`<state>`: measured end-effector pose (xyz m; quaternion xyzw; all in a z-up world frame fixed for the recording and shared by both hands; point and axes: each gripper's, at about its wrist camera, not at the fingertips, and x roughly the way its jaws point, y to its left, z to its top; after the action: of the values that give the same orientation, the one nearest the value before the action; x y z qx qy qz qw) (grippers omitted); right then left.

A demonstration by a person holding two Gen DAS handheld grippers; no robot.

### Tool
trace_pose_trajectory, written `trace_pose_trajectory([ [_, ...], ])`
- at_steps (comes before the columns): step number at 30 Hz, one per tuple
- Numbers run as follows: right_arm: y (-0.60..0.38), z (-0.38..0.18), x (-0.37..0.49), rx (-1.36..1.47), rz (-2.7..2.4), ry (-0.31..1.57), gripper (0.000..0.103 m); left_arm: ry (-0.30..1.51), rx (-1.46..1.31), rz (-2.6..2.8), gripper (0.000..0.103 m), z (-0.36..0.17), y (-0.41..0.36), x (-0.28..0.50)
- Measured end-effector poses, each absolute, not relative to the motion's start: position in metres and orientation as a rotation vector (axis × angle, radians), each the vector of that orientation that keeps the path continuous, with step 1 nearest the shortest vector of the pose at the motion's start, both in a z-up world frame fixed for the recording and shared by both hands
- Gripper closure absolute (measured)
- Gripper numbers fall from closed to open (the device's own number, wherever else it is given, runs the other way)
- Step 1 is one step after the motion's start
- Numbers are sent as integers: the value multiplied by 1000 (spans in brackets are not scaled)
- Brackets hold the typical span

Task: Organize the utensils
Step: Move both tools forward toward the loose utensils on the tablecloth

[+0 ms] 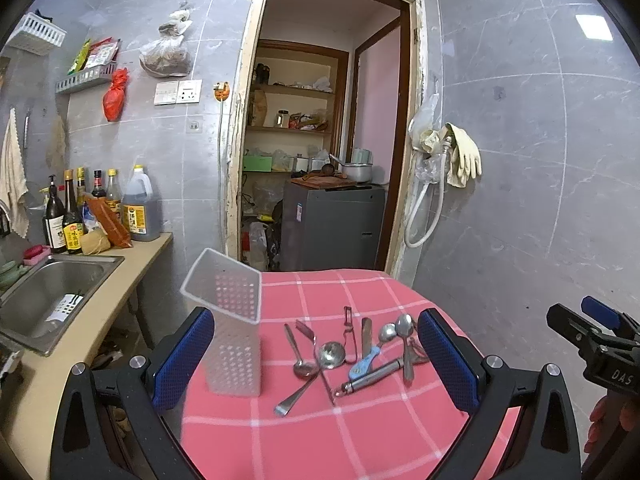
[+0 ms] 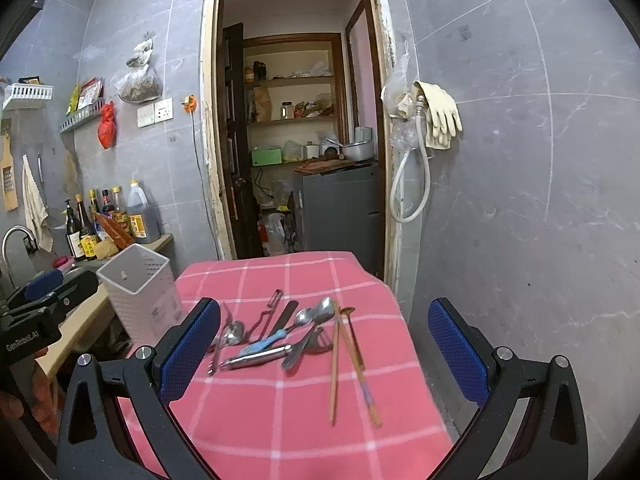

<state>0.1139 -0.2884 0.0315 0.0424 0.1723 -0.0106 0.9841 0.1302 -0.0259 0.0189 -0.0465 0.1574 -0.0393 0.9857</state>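
While both grippers hang above the near edge of the table [image 1: 360, 292], nothing is held in either one. The left gripper [image 1: 316, 360] has its blue pads spread wide apart, and between them, further off, lie most of the utensils and the holder [image 1: 234, 344]. The right gripper [image 2: 324, 344] is likewise wide apart and empty, poised over the pile from the other side.

On the pink checked cloth [image 2: 280, 420] the holder stands upright at the left, a white perforated box with an open top, just beside the heap but not touching it. The heap itself is a loose tangle: a small ladle [image 1: 331, 354] in the middle, spoons [image 1: 404, 328] lying across one another, a peeler [image 1: 349, 332] with a thin looped frame, a blue-handled spoon [image 2: 262, 344], and a steel-handled tool [image 2: 256, 358] lying crosswise nearest the grippers. A fork [image 2: 214, 354] lies at the left of the heap. A pair of chopsticks [image 2: 334, 368] lies to the right of the pile, pointing roughly toward the right gripper, with a long thin spoon [image 2: 354, 336] beside them.

Left of the table is a counter with a steel sink [image 1: 52, 296] and a cluster of sauce bottles [image 1: 96, 208] against the tiled wall. Straight ahead an open doorway [image 2: 296, 120] shows pantry shelves. Rubber gloves [image 1: 464, 156] hang on the wall to its right.
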Motion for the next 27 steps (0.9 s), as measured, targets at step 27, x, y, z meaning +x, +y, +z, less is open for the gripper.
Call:
trace_pose_trajectory([
  [27, -343, -86, 318, 197, 218, 664, 27, 654, -79, -44, 19, -76, -89, 290],
])
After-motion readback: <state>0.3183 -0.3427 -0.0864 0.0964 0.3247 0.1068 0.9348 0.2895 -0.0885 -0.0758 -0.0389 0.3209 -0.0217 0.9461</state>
